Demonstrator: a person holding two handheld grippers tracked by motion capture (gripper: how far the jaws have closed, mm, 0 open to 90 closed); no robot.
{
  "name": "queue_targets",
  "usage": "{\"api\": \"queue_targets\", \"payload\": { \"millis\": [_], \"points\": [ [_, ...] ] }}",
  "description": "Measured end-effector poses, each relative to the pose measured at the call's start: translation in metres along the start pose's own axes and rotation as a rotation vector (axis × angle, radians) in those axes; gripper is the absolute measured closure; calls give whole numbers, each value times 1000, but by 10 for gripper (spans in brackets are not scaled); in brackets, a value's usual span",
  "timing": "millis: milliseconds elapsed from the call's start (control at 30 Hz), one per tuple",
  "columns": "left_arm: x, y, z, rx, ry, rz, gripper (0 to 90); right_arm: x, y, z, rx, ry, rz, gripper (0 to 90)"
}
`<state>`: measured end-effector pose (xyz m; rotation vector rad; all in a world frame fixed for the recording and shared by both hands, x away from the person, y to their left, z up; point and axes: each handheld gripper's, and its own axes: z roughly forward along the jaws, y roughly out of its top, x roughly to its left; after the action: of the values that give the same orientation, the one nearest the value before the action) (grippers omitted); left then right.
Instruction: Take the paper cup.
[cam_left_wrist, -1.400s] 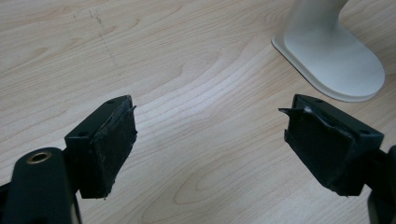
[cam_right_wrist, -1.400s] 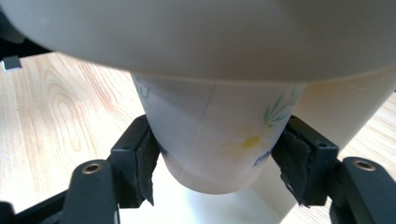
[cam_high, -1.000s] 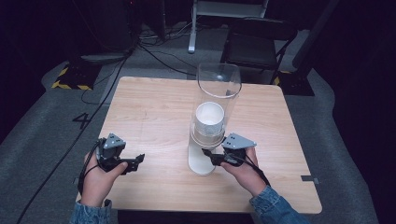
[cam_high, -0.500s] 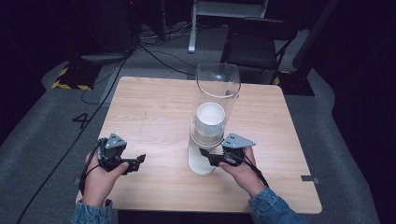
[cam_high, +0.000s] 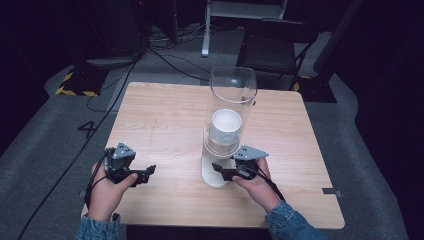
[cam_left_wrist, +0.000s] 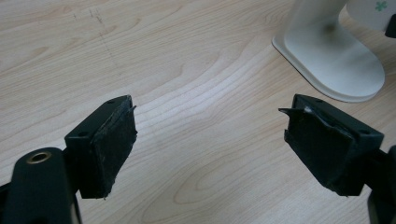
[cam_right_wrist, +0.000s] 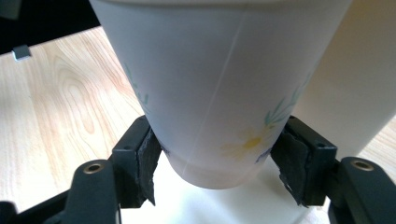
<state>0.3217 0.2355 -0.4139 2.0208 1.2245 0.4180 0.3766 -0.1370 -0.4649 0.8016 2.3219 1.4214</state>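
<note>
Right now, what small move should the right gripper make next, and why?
Probably pull the paper cup straight down out of the clear tube: the right gripper already has its pads pressed on the cup's lower end, just above the white base.

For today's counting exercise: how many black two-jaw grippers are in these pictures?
2. The left black two-jaw gripper rests open near the wooden table's front-left; the right black two-jaw gripper grips the bottom white paper cup.

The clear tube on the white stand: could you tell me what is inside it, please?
Inside the clear tube sits a stack of white paper cups. The right tool grips the lowest cup below it. The nested cups' number cannot be counted.
</note>
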Motion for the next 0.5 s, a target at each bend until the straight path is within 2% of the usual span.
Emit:
{"api": "queue_targets", "payload": {
  "millis": [500],
  "points": [
    [0, 3, 2, -1, -8, 3, 166, 2, -15, 4, 36, 11, 9, 361]
  ]
}}
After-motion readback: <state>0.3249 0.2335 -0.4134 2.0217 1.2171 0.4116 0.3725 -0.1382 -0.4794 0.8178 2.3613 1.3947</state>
